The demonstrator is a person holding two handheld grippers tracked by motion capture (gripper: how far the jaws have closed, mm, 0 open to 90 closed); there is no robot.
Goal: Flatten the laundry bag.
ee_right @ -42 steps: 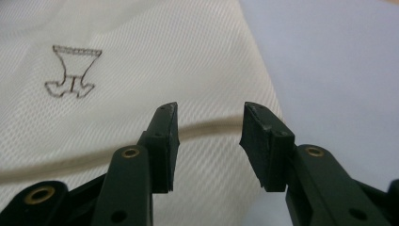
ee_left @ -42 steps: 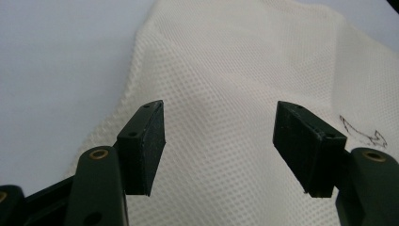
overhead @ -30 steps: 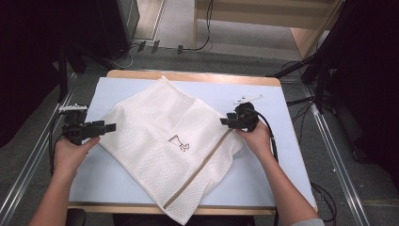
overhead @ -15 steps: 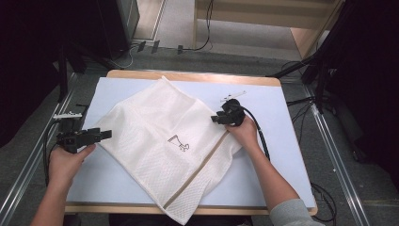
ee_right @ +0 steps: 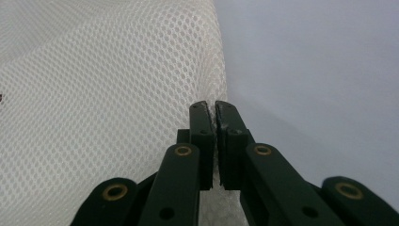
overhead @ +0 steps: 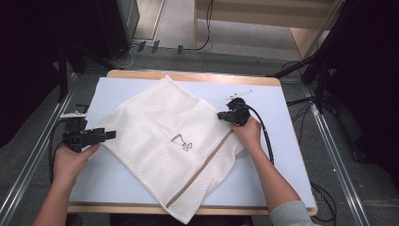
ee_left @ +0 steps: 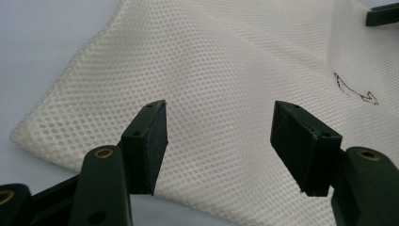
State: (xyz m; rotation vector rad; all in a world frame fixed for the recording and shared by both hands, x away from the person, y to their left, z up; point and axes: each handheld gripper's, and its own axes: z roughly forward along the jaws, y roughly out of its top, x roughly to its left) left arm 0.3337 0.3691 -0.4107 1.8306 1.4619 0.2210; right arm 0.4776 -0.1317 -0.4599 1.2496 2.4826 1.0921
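Pinching the white honeycomb-mesh cloth (ee_right: 103, 94) edge, the right gripper (ee_right: 215, 110) is clenched; left gripper (ee_left: 219, 136) gapes.

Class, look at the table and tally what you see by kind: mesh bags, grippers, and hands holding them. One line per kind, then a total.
Mesh bag: 1
Grippers: 2, the left gripper and the right gripper
Hands: 2, the left hand and the right hand
Total: 5
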